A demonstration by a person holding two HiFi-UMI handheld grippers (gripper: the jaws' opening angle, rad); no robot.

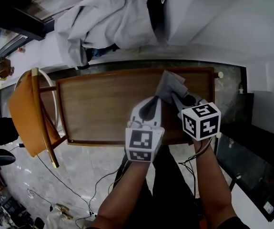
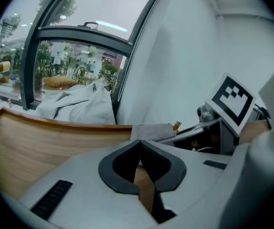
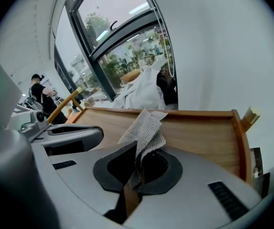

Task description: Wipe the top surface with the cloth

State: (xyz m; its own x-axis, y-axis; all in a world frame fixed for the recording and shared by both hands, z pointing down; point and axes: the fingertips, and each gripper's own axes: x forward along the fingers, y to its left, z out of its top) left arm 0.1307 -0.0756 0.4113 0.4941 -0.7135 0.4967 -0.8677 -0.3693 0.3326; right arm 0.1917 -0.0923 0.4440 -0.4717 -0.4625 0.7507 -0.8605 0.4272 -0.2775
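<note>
The rimmed wooden table top (image 1: pixel 98 109) lies under both my claws like a shallow tray, its raised edge running all round. Past its far edge a heap of white fabric (image 1: pixel 108 23) sits against the window, and a chair with an orange cover (image 1: pixel 29 113) stands at the left end. My left gripper (image 2: pixel 139 149) hangs over the wood right of the middle, jaws pressed together with nothing between them. My right gripper (image 3: pixel 137 159), just beside it, is clamped on the grey cloth (image 3: pixel 146 130), which stands up crumpled out of the jaws over the top's far right part.
</note>
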